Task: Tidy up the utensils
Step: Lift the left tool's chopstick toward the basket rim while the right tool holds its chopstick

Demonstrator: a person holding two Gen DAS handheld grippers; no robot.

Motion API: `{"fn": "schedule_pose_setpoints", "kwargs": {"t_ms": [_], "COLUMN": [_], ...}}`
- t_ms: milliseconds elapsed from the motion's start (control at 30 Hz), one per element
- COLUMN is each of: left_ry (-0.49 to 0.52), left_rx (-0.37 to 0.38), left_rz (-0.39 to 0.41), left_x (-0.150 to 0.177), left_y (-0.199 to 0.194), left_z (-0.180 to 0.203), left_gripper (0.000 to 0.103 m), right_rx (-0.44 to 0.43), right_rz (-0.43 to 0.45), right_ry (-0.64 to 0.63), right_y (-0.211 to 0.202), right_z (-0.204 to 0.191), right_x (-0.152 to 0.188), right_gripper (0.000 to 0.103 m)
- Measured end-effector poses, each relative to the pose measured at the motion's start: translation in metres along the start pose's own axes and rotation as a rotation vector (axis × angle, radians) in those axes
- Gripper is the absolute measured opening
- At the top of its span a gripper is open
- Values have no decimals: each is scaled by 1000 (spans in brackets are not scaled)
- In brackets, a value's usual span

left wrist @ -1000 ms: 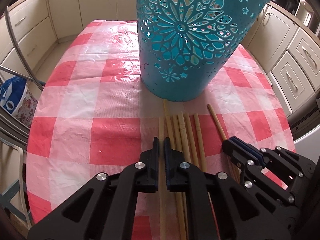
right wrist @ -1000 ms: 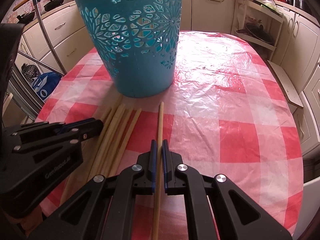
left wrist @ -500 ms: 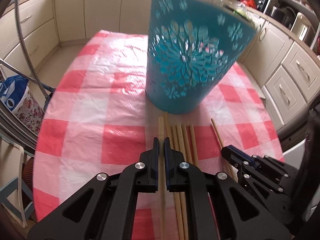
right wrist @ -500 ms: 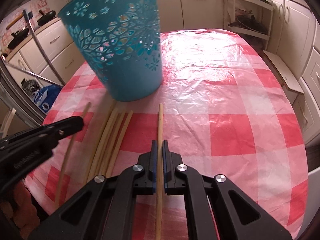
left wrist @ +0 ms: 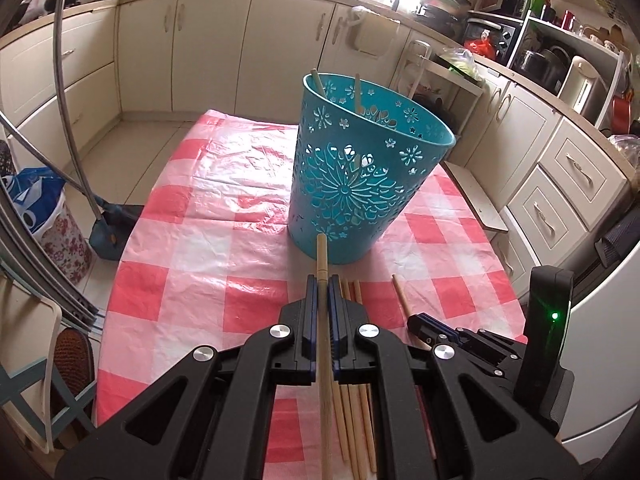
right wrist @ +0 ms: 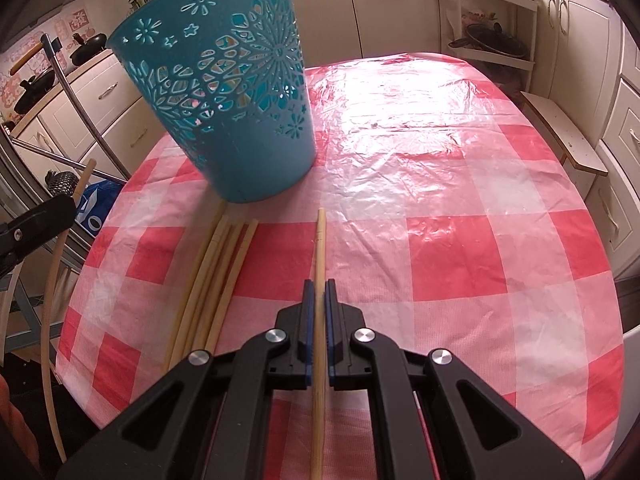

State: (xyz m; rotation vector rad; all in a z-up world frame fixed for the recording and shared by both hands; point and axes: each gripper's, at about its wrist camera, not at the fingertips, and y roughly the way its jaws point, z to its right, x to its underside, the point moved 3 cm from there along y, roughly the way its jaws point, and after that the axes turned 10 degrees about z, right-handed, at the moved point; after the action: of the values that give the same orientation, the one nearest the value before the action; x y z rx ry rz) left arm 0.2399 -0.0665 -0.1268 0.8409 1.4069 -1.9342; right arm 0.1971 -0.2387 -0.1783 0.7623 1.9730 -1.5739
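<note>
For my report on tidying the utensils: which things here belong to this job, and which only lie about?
Belong to the job:
- chopsticks on the table
- teal basket
- chopstick in left gripper
- chopstick in right gripper

Only lying about:
- blue bag
- dustpan

The blue basket (left wrist: 362,184) hides most of the two sticks (left wrist: 356,94) standing inside it; only their tops poke out over its rim. In the right wrist view the basket's top edge is cut off by the picture. The stick (left wrist: 322,320) in the left hand-held gripper (left wrist: 322,300) runs off the bottom edge, so its back end cannot be seen. The same goes for the stick (right wrist: 319,280) in the right hand-held gripper (right wrist: 319,304). The loose sticks (left wrist: 352,400) near the basket are partly covered by the black gripper arms. The desk (right wrist: 460,248) edge nearest us is hidden too.
</note>
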Motion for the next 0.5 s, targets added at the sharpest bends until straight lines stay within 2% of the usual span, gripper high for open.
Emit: {"fn": "schedule_pose_setpoints", "kwargs": {"t_ms": [500], "left_ry": [-5], "left_rx": [11], "left_rz": [18], "left_x": [-4], "left_y": [1], "left_z": [0], "left_gripper": [5], "right_rx": [14], "right_rz": [4], "right_ry": [-30], "right_y": [5], "right_z": [-6], "right_x": [-2], "right_gripper": [6]}}
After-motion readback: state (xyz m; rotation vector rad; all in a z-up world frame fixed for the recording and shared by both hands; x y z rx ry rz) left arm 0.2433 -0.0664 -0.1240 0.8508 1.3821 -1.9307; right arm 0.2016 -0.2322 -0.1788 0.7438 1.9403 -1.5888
